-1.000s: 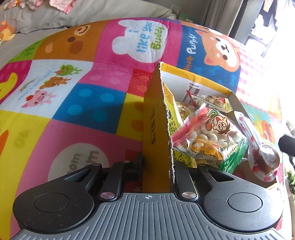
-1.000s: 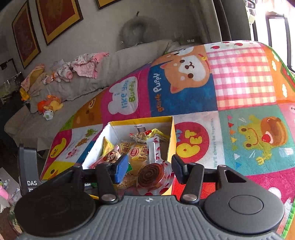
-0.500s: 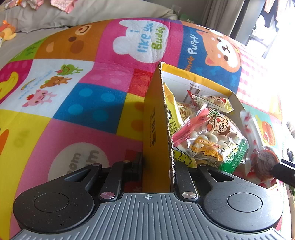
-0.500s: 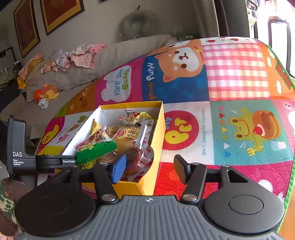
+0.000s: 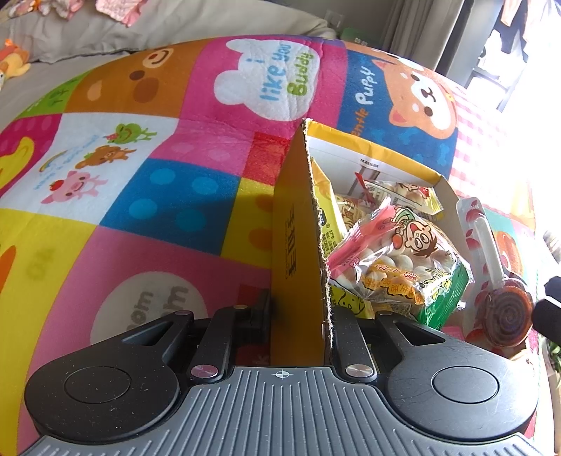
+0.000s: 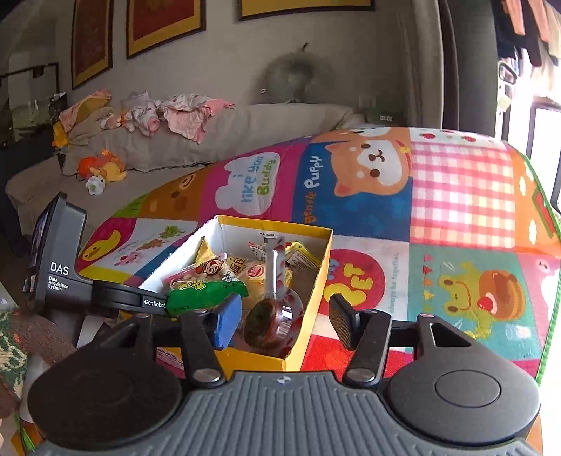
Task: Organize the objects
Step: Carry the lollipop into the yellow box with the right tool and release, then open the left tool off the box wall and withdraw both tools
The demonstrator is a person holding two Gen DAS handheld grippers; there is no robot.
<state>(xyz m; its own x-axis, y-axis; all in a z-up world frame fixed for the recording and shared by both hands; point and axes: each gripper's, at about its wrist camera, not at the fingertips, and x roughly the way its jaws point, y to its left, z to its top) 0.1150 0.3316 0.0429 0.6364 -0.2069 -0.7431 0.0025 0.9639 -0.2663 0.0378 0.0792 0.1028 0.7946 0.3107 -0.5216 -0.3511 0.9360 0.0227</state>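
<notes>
Box (image 6: 315, 277) crammed with snacks (image 6: 207, 284); mat (image 6: 455, 245) right of it open.

Home, living room. Before me: child's play mat (image 6: 368, 196) with cartoon animals; beige sofa (image 6: 224, 136) strewn with baby clothes (image 6: 175, 112) and a plush toy (image 6: 101, 168); framed pictures (image 6: 164, 24) on wall; curtain (image 6: 463, 63) beside bright window.
</notes>
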